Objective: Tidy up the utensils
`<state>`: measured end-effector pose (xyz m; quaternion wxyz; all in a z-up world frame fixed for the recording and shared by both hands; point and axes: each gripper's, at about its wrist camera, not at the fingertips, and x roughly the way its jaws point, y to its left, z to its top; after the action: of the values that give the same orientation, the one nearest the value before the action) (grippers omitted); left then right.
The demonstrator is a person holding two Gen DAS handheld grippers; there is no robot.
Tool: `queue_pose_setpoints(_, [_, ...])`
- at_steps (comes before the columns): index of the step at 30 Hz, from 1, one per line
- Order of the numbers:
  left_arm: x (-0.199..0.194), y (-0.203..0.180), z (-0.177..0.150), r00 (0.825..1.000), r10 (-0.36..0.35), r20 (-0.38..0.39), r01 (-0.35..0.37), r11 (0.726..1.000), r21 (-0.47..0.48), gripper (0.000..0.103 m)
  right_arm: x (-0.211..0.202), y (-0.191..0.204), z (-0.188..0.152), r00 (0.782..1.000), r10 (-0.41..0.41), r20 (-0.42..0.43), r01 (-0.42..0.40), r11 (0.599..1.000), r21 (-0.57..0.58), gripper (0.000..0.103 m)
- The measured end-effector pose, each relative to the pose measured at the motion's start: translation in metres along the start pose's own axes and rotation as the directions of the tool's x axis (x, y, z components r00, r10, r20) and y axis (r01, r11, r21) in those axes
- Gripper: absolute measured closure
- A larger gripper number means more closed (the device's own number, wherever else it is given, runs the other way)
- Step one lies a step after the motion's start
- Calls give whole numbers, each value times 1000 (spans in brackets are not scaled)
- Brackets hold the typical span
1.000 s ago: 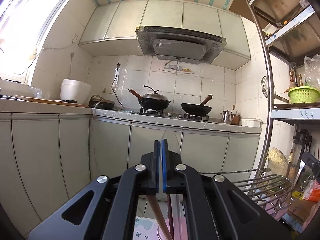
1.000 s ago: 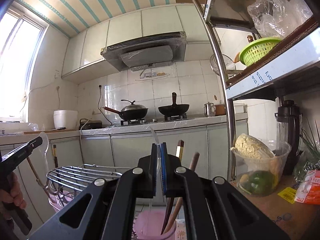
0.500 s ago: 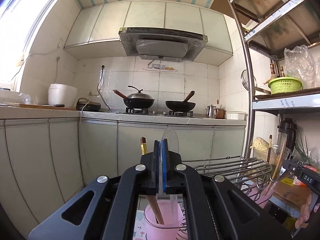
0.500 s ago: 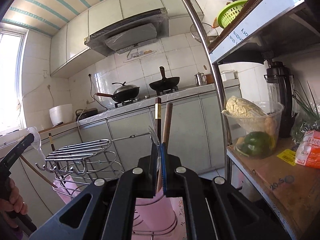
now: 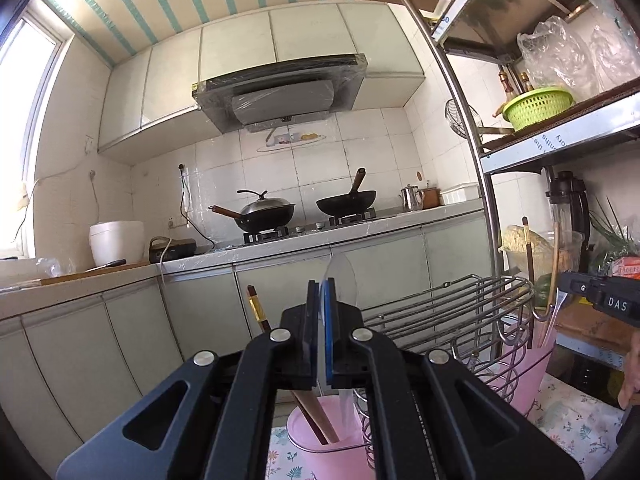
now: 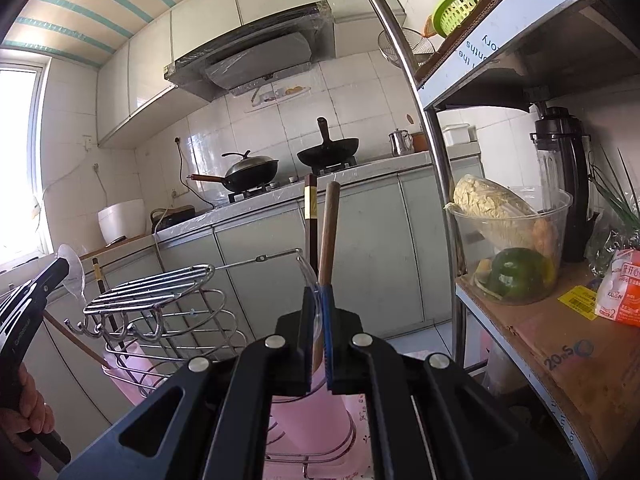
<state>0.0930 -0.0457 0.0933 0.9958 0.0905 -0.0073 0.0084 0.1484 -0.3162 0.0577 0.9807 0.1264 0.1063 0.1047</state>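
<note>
Tiled kitchen; both grippers pinch thin clear plastic spoons [image 5: 342,280].

Left gripper [image 5: 323,308] at lower centre of its frame, jaws clamped on a clear spoon [image 5: 343,280]. Right gripper [image 6: 320,312], likewise lower centre, pinches another clear spoon [image 6: 310,276]. A hand [image 6: 28,412] grips a handle at lower left.

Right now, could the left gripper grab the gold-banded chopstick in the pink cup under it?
Probably not yet: the left gripper is shut on a clear spoon. The chopstick itself stands unblocked just below, in the pink cup.
</note>
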Motion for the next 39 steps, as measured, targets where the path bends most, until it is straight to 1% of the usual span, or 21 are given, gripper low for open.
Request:
queue_pose_setpoints(2, [-3,10,-1,1000,10,-14,-11,997,-73,102,1,-1,0,1000,1,-9,-1,1000,2,99])
queue_pose_setpoints(4, [-6,19,-2,1000,18,-23,-21,993,-119,102,2,-2,1,1000,4,-19,-4,1000,8,99])
queue_pose_setpoints(7, [-2,24,0,999,25,-28,-28,991,-132,102,4,-4,3,999,10,-34,-9,1000,23,99])
queue_pose_setpoints(9, [3,23,4,1000,23,-9,-23,995,-100,102,5,-4,3,999,10,-38,-9,1000,27,99])
queue_pose_setpoints(11, [9,17,11,999,26,31,-25,1000,-19,102,5,-3,2,999,8,-42,-7,1000,22,99])
queue_pose_setpoints(14, [21,11,22,999,-6,40,5,999,47,102,6,-3,1,999,6,-46,-5,1000,22,99])
queue_pose_setpoints(17, [23,7,24,1000,-19,22,18,998,59,102,7,-4,1,999,8,-49,-7,1000,24,99])
queue_pose_setpoints(19, [17,4,21,1000,-17,16,16,998,57,102,7,-4,1,999,9,-50,-8,1000,23,99])
queue_pose_setpoints(22, [2,-3,15,999,4,32,-7,996,85,102,7,-4,1,999,12,-50,-11,1000,19,99])
queue_pose_setpoints(25, [-12,-7,10,999,7,40,-11,995,96,102,7,-5,0,999,16,-50,-14,1000,25,99])
queue_pose_setpoints(28, [-17,-7,4,1000,15,24,-17,997,69,102,6,-5,0,998,17,-52,-16,999,30,99])
queue_pose_setpoints(30, [-18,-2,-2,1000,28,-2,-28,999,30,102,6,-5,1,998,18,-56,-17,1000,26,99])
queue_pose_setpoints(32, [-19,7,-10,998,42,-40,-43,999,-29,102,5,-6,1,998,19,-61,-18,1000,25,99])
queue_pose_setpoints(37, [-16,34,-26,989,47,-143,-72,983,-171,102,8,-7,3,997,24,-75,-21,999,39,99])
queue_pose_setpoints(39, [-12,44,-31,983,46,-178,-83,975,-208,102,9,-7,4,996,27,-81,-23,999,45,99])
